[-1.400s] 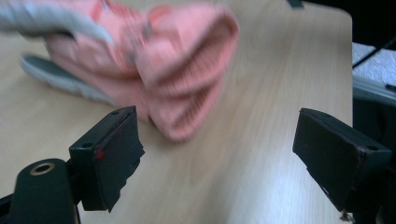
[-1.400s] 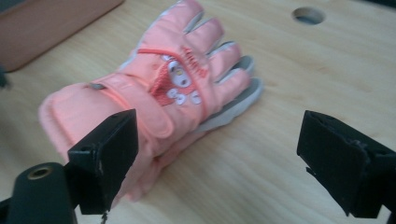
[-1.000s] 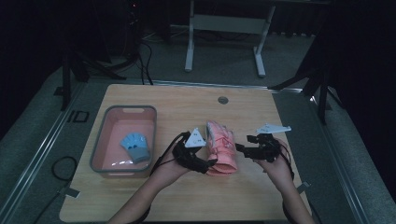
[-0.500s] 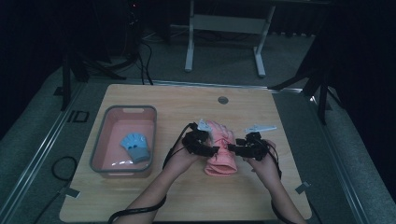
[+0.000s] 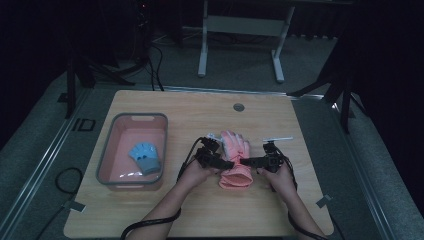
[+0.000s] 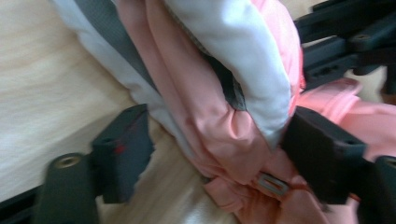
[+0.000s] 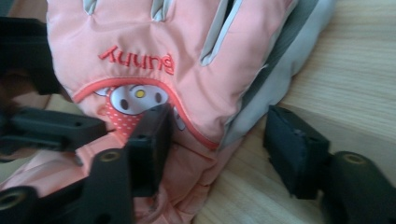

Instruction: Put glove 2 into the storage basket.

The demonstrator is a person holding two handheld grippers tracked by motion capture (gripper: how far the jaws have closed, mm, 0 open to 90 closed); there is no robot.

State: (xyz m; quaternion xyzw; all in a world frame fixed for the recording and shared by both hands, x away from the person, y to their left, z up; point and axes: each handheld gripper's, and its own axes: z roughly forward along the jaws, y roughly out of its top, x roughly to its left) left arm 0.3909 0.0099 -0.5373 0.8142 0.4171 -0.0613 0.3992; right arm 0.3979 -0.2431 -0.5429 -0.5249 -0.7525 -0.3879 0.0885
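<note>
A pink padded glove [image 5: 235, 148] lies flat on the wooden table, fingers pointing away from me, with a white and grey layer under it [image 6: 233, 56]. My left gripper [image 5: 226, 164] comes at its cuff from the left. Its jaws have narrowed and then eased open a little; the glove's wrist [image 6: 219, 140] sits between them, and only the right-hand jaw touches it. My right gripper [image 5: 251, 161] comes in from the right and is open. One of its jaws rests over the cartoon patch [image 7: 140, 98], the other stands on bare wood clear of the glove's grey edge [image 7: 261, 98].
A pink bin [image 5: 137, 116] at the table's left holds a blue glove [image 5: 145, 156]. A round grommet [image 5: 238, 107] sits near the far edge. Bare wood [image 5: 210, 210] stretches in front of the glove. The other gripper shows close by in each gripper view.
Both grippers have come down and inward from above the table to the glove's cuff end. The left jaws look narrower than before. The glove has stayed in place.
</note>
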